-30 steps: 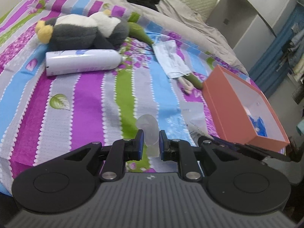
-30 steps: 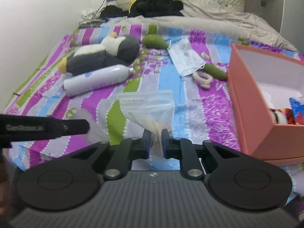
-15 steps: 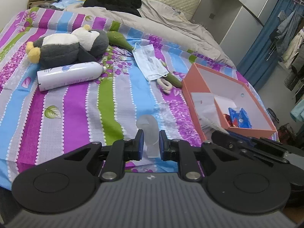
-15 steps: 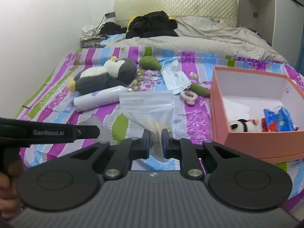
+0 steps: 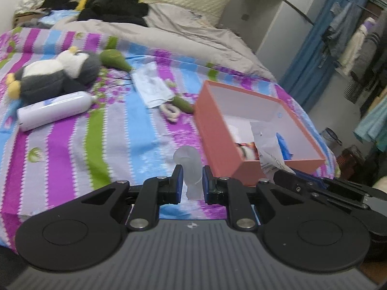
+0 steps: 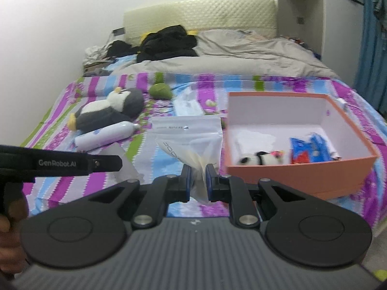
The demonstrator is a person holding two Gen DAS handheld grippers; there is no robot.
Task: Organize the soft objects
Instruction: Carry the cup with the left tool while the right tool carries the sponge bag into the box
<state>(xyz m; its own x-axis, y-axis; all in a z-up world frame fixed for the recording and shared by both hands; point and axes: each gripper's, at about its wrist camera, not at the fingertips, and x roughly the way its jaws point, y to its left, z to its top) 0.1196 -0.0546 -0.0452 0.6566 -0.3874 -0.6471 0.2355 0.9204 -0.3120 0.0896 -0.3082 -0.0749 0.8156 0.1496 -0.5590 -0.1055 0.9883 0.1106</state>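
Left hand-held gripper (image 5: 191,184): jaws narrow, pinching a frosted translucent piece (image 5: 188,166) above the striped bed (image 5: 60,166). Right hand-held gripper (image 6: 197,183): jaws narrow, clamped on the lower corner of a clear zip bag (image 6: 188,140), which stands up ahead of it. Orange box (image 6: 300,174) just right of that gripper, open, small panda toy (image 6: 260,159) inside. Penguin plush (image 6: 108,116) and white bottle (image 6: 104,137) lie ahead-left.

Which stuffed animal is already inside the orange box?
The little panda, lying in the orange box. The big grey penguin is out on the bed.
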